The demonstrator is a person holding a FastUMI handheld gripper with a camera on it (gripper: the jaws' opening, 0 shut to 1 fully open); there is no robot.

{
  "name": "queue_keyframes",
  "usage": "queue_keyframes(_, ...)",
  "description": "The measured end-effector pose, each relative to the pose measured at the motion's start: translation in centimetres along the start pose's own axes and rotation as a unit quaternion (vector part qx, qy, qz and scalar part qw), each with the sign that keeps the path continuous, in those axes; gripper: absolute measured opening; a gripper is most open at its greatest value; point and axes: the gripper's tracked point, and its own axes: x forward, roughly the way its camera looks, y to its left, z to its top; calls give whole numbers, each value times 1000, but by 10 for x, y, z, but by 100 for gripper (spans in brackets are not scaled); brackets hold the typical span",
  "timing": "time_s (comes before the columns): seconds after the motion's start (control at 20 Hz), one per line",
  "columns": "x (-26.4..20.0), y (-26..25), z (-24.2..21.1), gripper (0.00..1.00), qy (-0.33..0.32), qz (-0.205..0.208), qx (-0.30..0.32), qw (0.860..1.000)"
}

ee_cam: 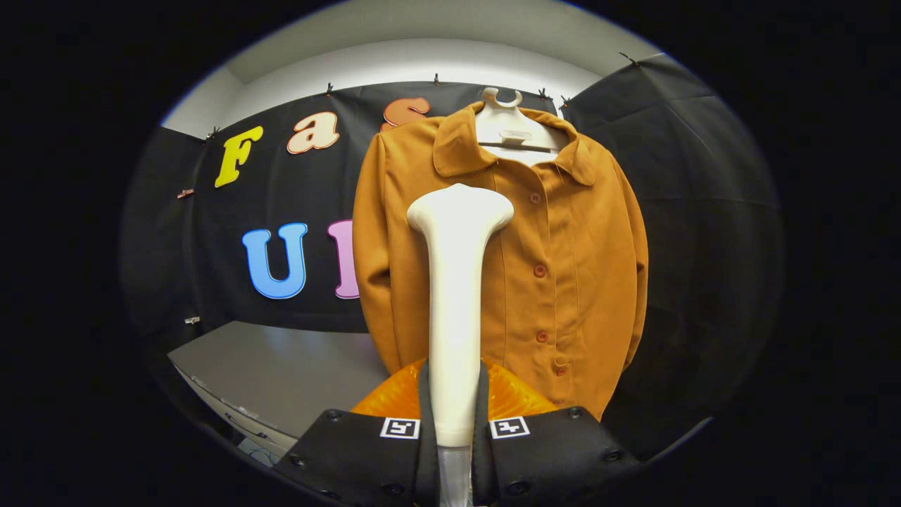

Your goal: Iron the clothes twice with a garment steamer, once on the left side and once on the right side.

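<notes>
An orange-brown button-up shirt (563, 239) hangs on a white hanger (508, 127) against the black booth wall, straight ahead of me. My gripper (454, 408) is shut on the handle of a white garment steamer (456, 282), which stands upright between the fingers. The steamer's wide head (461, 208) is raised in front of the shirt's left chest, left of the button row. Whether the head touches the fabric I cannot tell.
A grey table top (281, 373) lies below and to the left of the shirt, under the wall. Black cloth (704, 211) hangs to the right of the shirt.
</notes>
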Motion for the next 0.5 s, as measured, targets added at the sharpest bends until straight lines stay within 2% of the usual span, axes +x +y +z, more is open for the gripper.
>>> queue_keyframes(0.5,-10,-14,-106,21,102,-30,5,994)
